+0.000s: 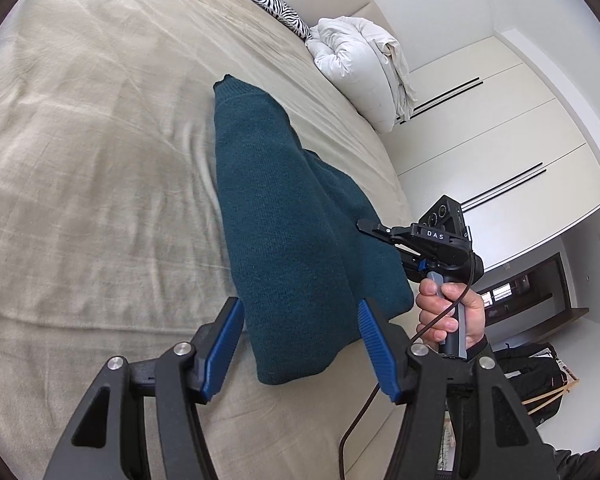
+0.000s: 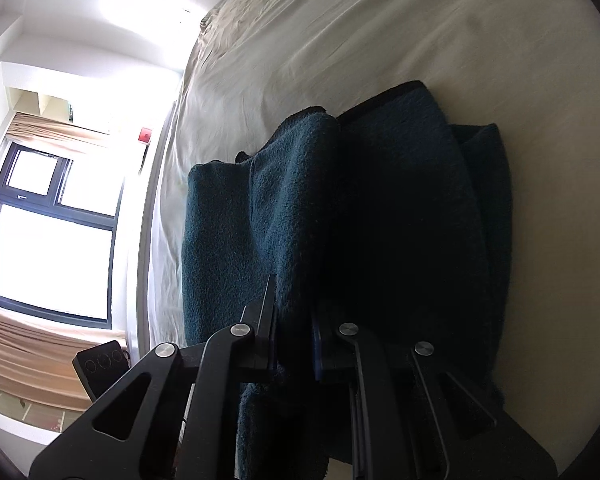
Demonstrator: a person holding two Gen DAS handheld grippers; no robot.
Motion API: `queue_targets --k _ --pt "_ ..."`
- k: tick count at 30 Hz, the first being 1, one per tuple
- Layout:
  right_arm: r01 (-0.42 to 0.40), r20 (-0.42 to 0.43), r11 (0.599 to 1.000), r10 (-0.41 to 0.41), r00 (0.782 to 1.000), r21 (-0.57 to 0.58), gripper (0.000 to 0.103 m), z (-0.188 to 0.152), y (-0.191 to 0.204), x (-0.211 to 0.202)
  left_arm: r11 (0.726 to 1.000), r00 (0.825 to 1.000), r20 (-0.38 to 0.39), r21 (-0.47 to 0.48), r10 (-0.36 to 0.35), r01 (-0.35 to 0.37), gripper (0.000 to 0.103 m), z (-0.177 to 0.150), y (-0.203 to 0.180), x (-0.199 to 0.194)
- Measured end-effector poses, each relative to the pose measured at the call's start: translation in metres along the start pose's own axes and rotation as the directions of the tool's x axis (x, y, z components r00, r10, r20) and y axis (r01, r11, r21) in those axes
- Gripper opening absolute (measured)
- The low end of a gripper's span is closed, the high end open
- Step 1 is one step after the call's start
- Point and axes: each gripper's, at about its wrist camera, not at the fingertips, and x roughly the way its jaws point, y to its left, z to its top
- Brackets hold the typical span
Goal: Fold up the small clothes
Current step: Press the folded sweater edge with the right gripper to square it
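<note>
A: Where do we have the sweater?

B: The teal knit sweater (image 1: pixel 284 216) lies on the bed (image 1: pixel 100 160), folded into a long, narrow shape that runs away from us toward the headboard. From the right wrist view it shows as stacked layers (image 2: pixel 300 220), with the beige sheet (image 2: pixel 380 40) around it.

A: And our left hand-held gripper?

B: Our left hand-held gripper (image 1: pixel 300 344) hovers over the near end of the sweater with its blue pads (image 1: pixel 224 348) spread wide, one on each side of the fabric, holding nothing. We cannot tell whether the pads touch the knit.

A: The right one?

B: Our right hand-held gripper (image 2: pixel 294 320) has its jaws drawn close together with a fold of the sweater pinched between them. In the left wrist view we see it (image 1: pixel 384 236) at the sweater's right edge, pointing sideways across the garment, with our right hand (image 1: pixel 452 312) wrapped around the handle below it and a dark cable (image 1: pixel 364 408) trailing down.

A: What else is on the bed?

B: A white duvet (image 1: pixel 360 56) bundled at the far corner, and a zebra-print pillow (image 1: pixel 272 4) beyond it, both well apart from the sweater. White wardrobe doors (image 1: pixel 500 140) stand to the right.
</note>
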Motion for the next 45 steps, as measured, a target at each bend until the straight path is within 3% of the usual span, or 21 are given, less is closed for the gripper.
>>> queue_targets --k 7,15,18,22,25,27,30,33,34,35,37,39,41,45 --pt "0.039 0.018 0.999 -0.039 0.999 0.0 0.011 -0.004 -0.019 -0.034 0.997 1.0 -0.009 0.07 0.013 -0.012 0.063 0.019 -0.025 0.017" --pt "0.063 0.024 0.998 -0.064 0.998 0.014 0.011 -0.003 -0.024 -0.037 0.993 0.999 -0.028 0.114 0.036 -0.032 0.065 0.032 -0.04 0.042" --pt "0.051 0.037 0.998 -0.052 0.998 0.04 0.011 -0.004 -0.03 -0.037 0.992 0.998 -0.041 0.121 0.046 -0.04 0.065 0.032 -0.042 0.051" --pt "0.022 -0.012 0.998 -0.021 1.0 0.061 0.012 -0.018 -0.044 -0.017 0.992 0.996 -0.044 0.103 0.071 -0.067 0.068 0.032 -0.032 0.064" --pt "-0.053 0.015 0.99 0.052 0.999 0.134 0.013 -0.023 -0.057 -0.021 0.992 0.996 -0.042 0.104 0.081 -0.076 0.068 0.031 -0.029 0.065" --pt "-0.053 0.034 0.988 0.048 0.998 0.144 0.015 -0.031 -0.054 -0.027 0.987 0.994 -0.04 0.125 0.103 -0.097 0.067 0.03 -0.032 0.063" --pt "-0.001 0.065 0.996 -0.005 0.998 0.094 0.019 -0.05 -0.04 -0.042 0.985 0.993 -0.037 0.131 0.114 -0.108 0.068 0.03 -0.033 0.063" --pt "0.029 0.064 0.998 -0.033 0.997 0.064 0.034 -0.073 -0.022 -0.05 0.983 0.992 -0.035 0.143 0.122 -0.116 0.068 0.026 -0.033 0.064" --pt "0.033 0.06 0.998 -0.036 0.998 0.051 0.045 -0.078 -0.021 -0.057 0.982 0.991 -0.036 0.149 0.126 -0.12 0.068 0.025 -0.034 0.065" --pt "0.045 0.054 0.998 -0.047 0.997 0.04 0.046 -0.086 -0.018 -0.058 0.98 0.991 -0.038 0.154 0.131 -0.123 0.068 0.024 -0.034 0.065" --pt "0.087 0.038 0.996 -0.088 0.995 0.022 0.046 -0.1 -0.018 -0.058 0.979 0.99 -0.042 0.157 0.136 -0.128 0.068 0.021 -0.033 0.067" --pt "0.077 0.04 0.997 -0.077 0.996 0.014 0.045 -0.111 -0.023 -0.056 0.98 0.99 -0.042 0.151 0.137 -0.129 0.068 0.02 -0.032 0.067" --pt "0.036 0.043 0.997 -0.039 0.998 0.067 0.027 -0.121 -0.035 -0.053 0.98 0.989 -0.043 0.148 0.139 -0.132 0.068 0.019 -0.031 0.067" --pt "-0.139 0.091 0.956 0.119 0.989 0.259 0.011 -0.138 -0.095 -0.057 0.979 0.988 -0.048 0.152 0.147 -0.138 0.068 0.016 -0.028 0.069"
